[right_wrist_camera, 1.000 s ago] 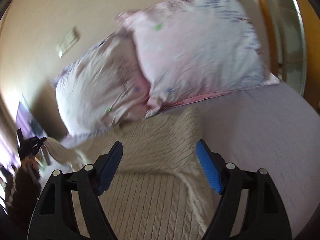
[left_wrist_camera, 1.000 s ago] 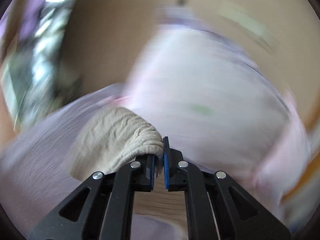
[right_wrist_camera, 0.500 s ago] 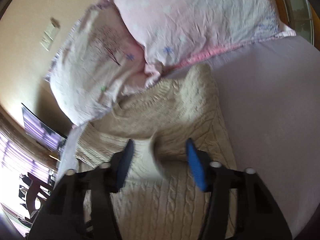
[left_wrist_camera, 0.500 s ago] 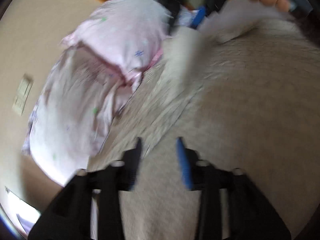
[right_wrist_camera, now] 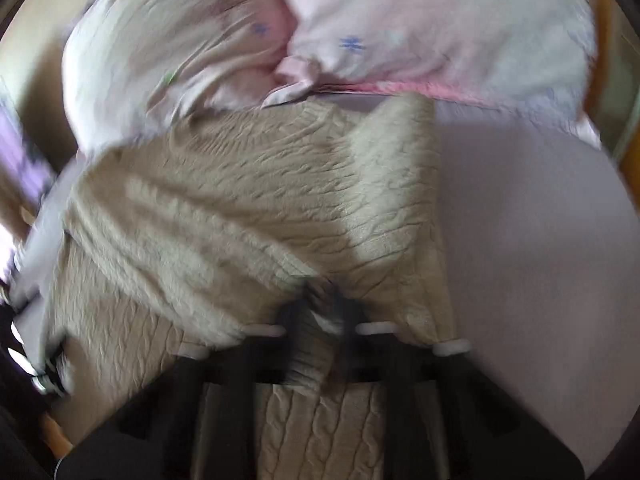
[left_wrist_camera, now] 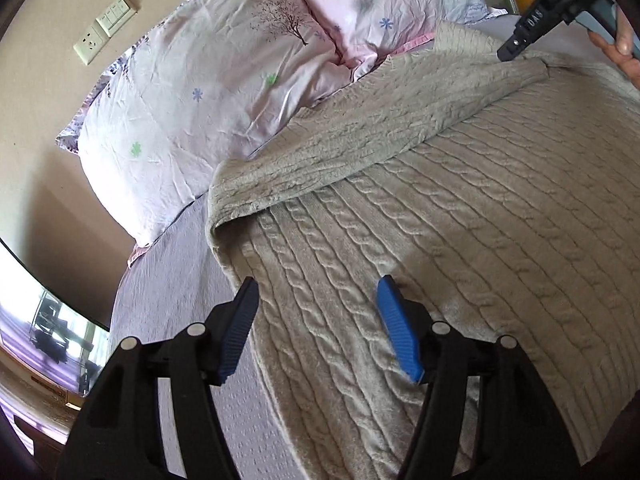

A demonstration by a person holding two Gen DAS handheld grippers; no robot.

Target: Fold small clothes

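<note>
A beige cable-knit sweater (left_wrist_camera: pixel 460 216) lies flat on the lilac bed sheet (left_wrist_camera: pixel 176 256). One sleeve (left_wrist_camera: pixel 360 128) is folded across its upper part. My left gripper (left_wrist_camera: pixel 316 312) is open and empty, just above the sweater near its left edge. My right gripper (right_wrist_camera: pixel 320 308) is shut on a fold of the sweater (right_wrist_camera: pixel 256 208); that view is motion-blurred. The right gripper also shows in the left wrist view (left_wrist_camera: pixel 520 40) at the top right, at the sleeve's end.
Two pink floral pillows (left_wrist_camera: pixel 224 72) lie at the head of the bed, touching the sweater's top. A wall with a switch and socket (left_wrist_camera: pixel 106 24) is behind. A dark TV screen (left_wrist_camera: pixel 48 304) is at the left. Bare sheet lies right of the sweater (right_wrist_camera: pixel 540 220).
My left gripper let go of the beige knit and opened above the sweater. My right gripper went from open to shut on a fold of the sweater and is moving.
</note>
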